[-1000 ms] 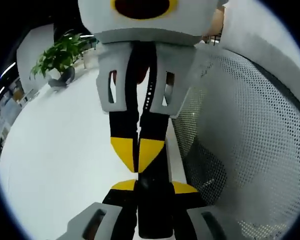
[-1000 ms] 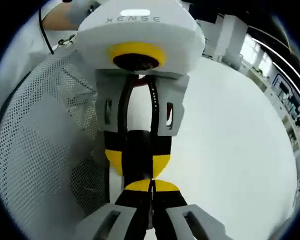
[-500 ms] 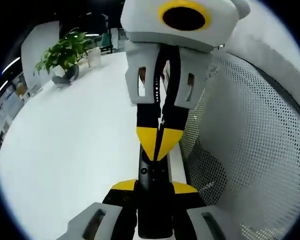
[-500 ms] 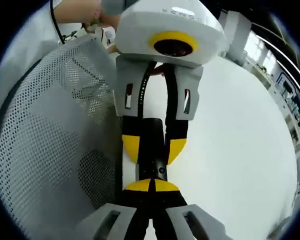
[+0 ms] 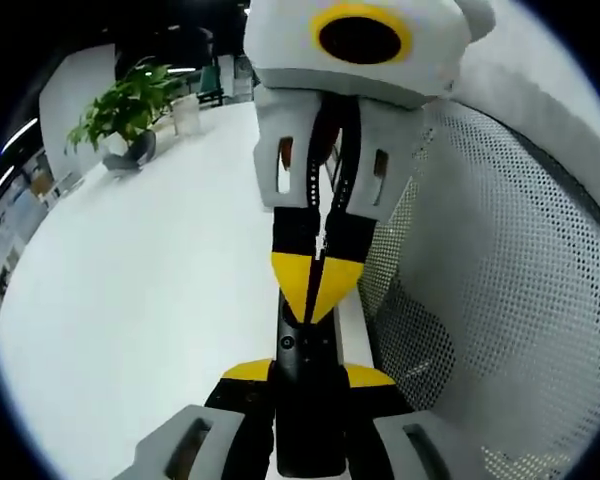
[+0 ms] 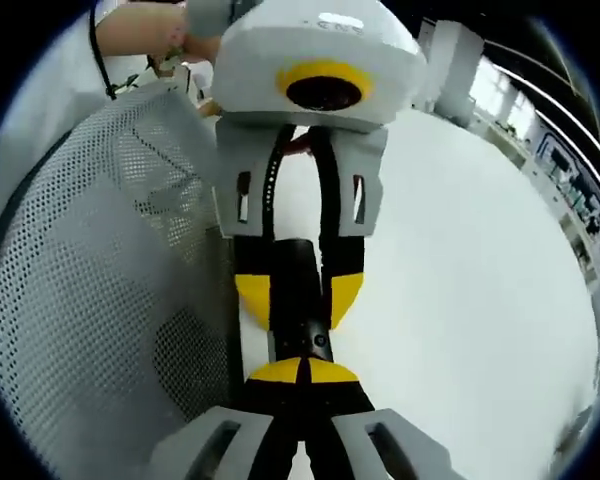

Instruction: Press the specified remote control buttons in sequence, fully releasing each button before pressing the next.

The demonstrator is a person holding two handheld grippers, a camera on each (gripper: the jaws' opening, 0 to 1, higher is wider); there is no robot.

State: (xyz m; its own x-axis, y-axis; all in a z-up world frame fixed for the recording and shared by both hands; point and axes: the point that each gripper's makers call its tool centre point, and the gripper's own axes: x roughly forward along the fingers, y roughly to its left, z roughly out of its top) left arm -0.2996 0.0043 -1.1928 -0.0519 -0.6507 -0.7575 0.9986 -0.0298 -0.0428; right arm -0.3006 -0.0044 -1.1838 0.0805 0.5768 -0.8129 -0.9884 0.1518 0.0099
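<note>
Beside mesh basket [image 5: 500, 290], on white table [image 5: 130, 300]: remote [image 5: 306, 350] clamped by left gripper [image 5: 308, 372]; right gripper [image 6: 302, 372] clenched, tips on remote. Plant [image 5: 120, 110] seen from left gripper view; a hand [image 6: 140, 25] from right gripper view.

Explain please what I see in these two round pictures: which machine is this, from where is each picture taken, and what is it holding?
No robot here: a person carries one hand-held gripper in each hand, and each has a fisheye camera looking along its own jaws.

In the left gripper view, the left hand-held gripper grips a black remote control at the bottom; facing it, the right hand-held gripper points its shut yellow tips at the remote.

The right gripper view shows the same meeting from the other side: right hand-held gripper below, left one clamping the remote.

Beneath lies a white table, beside it a white mesh basket, farther off a potted plant.
</note>
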